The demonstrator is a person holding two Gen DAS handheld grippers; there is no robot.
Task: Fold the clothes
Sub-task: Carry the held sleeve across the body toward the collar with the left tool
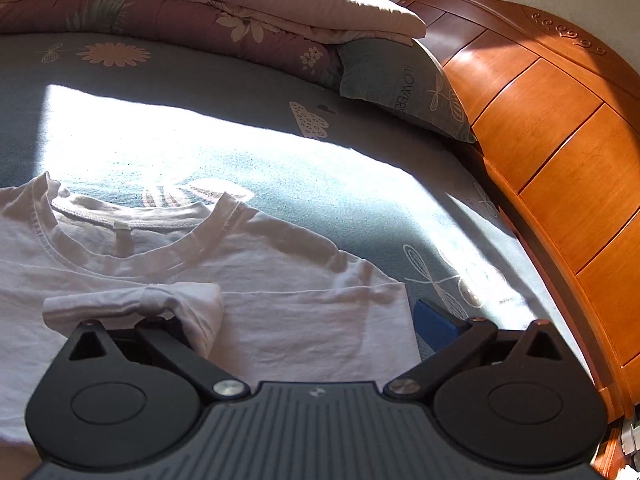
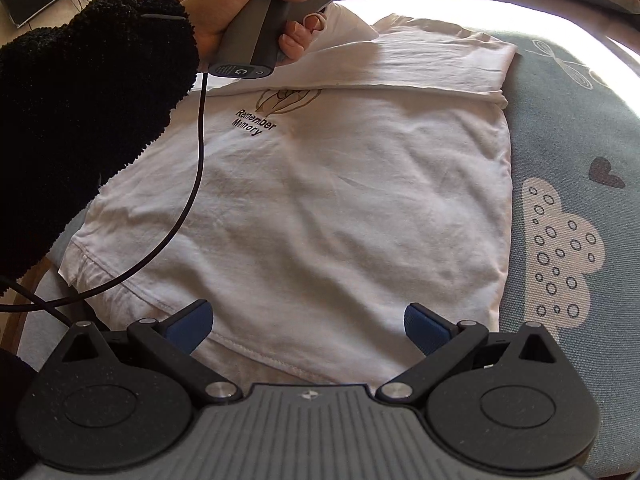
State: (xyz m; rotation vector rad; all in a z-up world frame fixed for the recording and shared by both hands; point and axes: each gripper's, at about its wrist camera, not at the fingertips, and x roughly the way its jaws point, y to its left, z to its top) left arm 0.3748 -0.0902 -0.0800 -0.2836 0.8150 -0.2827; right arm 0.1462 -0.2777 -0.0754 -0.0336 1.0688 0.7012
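Note:
A white T-shirt [image 2: 320, 200] lies flat on the bed with a "Remember Memory" print [image 2: 255, 122]. Its far side is folded over the body. In the left wrist view the shirt [image 1: 280, 312] shows its collar [image 1: 132, 236], and a folded sleeve [image 1: 136, 300] drapes over the left finger. My left gripper [image 1: 304, 320] is open wide above the shirt near the collar; its right blue pad [image 1: 434, 324] shows. My right gripper [image 2: 308, 326] is open just above the shirt's hem [image 2: 280, 364], holding nothing. The left gripper's handle [image 2: 256, 36] sits in a hand at the shirt's far end.
The bed has a blue patterned sheet [image 2: 568, 160]. A folded floral quilt [image 1: 200, 8] and a pillow [image 1: 400, 84] lie at the head, by the wooden headboard [image 1: 540, 120]. A black cable [image 2: 188, 200] hangs over the shirt. A black fuzzy sleeve [image 2: 80, 120] is at left.

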